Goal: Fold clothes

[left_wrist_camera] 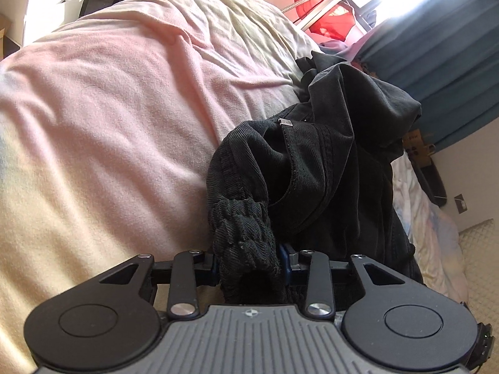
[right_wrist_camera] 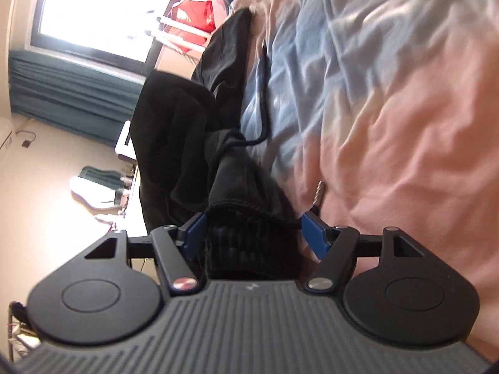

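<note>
Ribbed black elastic waistband fabric [left_wrist_camera: 246, 243] is seen pinched between the blue-padded fingers of the left tool [left_wrist_camera: 251, 265], which is clenched on it. Beyond that tool, the black cotton drawstring trousers [left_wrist_camera: 327, 162] are bunched in a loose heap, a small metal cord tip [left_wrist_camera: 284, 121] showing on top. At the other end of the band, the right tool [right_wrist_camera: 252, 233] is closed around the same ribbed hem [right_wrist_camera: 249, 233], though its blue pads [right_wrist_camera: 315, 233] are spread wide and the firmness of the grip cannot be told. Ahead of the right tool, a black drawstring [right_wrist_camera: 263, 93] is trailed across the pink, cream and pale-blue blanket [right_wrist_camera: 389, 124] on the bed. A red garment [right_wrist_camera: 195, 15] is hung near the window behind. Folding is judged barely begun: the waistband is gripped at two points, but the legs are not yet straightened, laid flat or folded over.
</note>
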### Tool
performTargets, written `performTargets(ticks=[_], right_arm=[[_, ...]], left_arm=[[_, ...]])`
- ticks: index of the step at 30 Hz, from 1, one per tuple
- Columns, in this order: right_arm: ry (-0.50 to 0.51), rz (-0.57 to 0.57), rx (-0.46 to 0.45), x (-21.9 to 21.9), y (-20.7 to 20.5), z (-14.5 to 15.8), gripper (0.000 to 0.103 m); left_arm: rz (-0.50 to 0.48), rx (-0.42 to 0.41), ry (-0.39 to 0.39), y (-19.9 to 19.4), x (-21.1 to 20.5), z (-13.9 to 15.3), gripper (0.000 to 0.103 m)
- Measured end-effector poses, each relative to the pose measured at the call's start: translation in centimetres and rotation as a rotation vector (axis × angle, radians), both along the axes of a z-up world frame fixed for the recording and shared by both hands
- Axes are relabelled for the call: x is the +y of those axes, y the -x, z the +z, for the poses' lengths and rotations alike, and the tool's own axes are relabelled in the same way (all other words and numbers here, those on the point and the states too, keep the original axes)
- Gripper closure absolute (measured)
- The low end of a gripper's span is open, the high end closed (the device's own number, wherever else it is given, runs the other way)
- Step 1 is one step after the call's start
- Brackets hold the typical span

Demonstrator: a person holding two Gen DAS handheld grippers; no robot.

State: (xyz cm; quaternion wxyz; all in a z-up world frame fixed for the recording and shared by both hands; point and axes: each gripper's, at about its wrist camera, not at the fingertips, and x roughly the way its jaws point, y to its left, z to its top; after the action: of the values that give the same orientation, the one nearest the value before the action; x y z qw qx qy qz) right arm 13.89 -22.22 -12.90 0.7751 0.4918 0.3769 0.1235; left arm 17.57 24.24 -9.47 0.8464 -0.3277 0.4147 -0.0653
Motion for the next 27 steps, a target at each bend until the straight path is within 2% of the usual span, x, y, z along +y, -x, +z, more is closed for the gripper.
performTargets(ticks=[3, 4, 5, 6, 8, 11, 13, 15, 19, 21, 24, 27], right_arm=[[0.064, 0.117, 0.015, 2.4, -1.0, -0.7, 0.035], [0.052, 0.136, 0.008, 2.9, -0.8, -0.6, 0.048], [0.027, 0.150, 0.001, 3.3, -0.5, -0.5, 0.076], [0.003, 0.165, -0.007, 3.7, -0.2, -0.3, 0.081], [-0.043, 0.185, -0.036, 4.4, 0.6, 0.5, 0.081], [-0.055, 0.242, -0.112, 7.3, 2.1, 3.1, 0.081], [-0.079, 0.282, -0.145, 10.5, 2.6, 4.3, 0.081], [-0.147, 0.318, -0.172, 14.4, 2.3, 5.0, 0.081], [-0.240, 0.421, -0.226, 23.8, -0.2, 6.0, 0.082], [-0.188, 0.492, -0.248, 28.6, -1.8, 6.3, 0.082], [-0.142, 0.558, -0.222, 33.1, -3.9, 4.8, 0.091], [-0.049, 0.592, -0.164, 35.0, -5.4, 2.6, 0.091]], left_arm=[[0.030, -0.047, 0.024, -0.4, 1.2, 1.6, 0.085], [0.040, -0.063, 0.032, -0.5, 1.7, 2.1, 0.085], [0.050, -0.079, 0.039, -0.7, 2.1, 2.6, 0.086], [0.060, -0.095, 0.047, -0.8, 2.5, 3.1, 0.087], [0.081, -0.127, 0.063, -1.1, 3.3, 4.2, 0.087], [0.110, -0.173, 0.079, -1.7, 4.6, 5.9, 0.088], [0.122, -0.194, -0.004, -4.5, 6.3, 8.7, 0.088], [0.133, -0.214, -0.088, -7.4, 7.9, 11.5, 0.088], [0.159, -0.253, -0.260, -13.0, 11.2, 16.9, 0.088], [0.204, -0.222, -0.368, -15.6, 13.6, 15.9, 0.087], [0.236, -0.144, -0.488, -19.5, 16.6, 12.7, 0.086], [0.231, -0.077, -0.533, -21.2, 17.5, 7.7, 0.084]])
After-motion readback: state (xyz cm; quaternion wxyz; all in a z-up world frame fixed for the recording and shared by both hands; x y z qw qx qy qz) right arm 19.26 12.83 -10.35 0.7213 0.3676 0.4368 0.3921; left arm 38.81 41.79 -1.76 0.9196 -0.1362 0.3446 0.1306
